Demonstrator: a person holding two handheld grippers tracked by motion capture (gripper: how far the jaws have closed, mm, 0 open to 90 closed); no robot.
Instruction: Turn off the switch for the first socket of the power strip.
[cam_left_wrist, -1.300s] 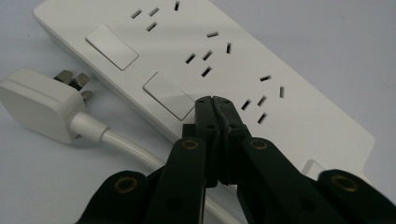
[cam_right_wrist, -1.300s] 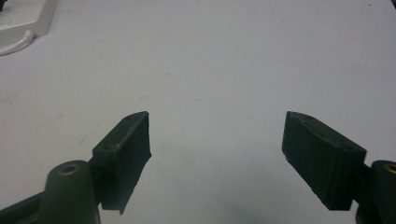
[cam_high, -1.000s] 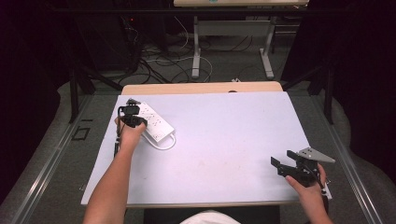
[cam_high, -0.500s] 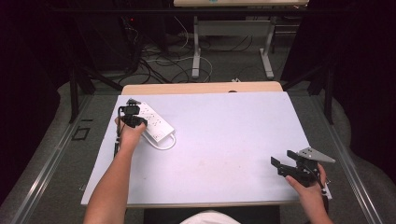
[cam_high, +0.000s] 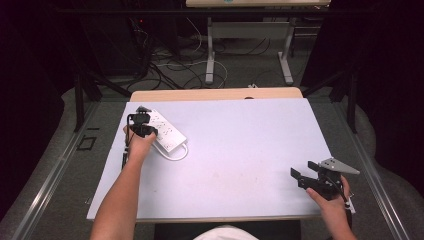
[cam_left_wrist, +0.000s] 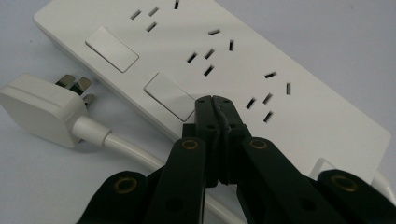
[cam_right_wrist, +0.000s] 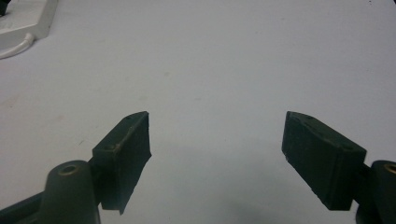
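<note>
Nothing has moved since earlier.

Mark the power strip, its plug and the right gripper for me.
power strip (cam_left_wrist: 243, 70), left gripper view, on its white top face among the sockets.
plug (cam_left_wrist: 37, 109), left gripper view, on its white body.
right gripper (cam_high: 305, 177), high view, between its open jaws.

The left gripper (cam_left_wrist: 215, 100) is held with its jaws pressed fully together, tips pointed forward and down, at the end of an outstretched left forearm (cam_high: 120, 195). The right gripper (cam_right_wrist: 217, 140) is held low with its jaws spread wide apart, gripped by the right hand (cam_high: 330, 202).
</note>
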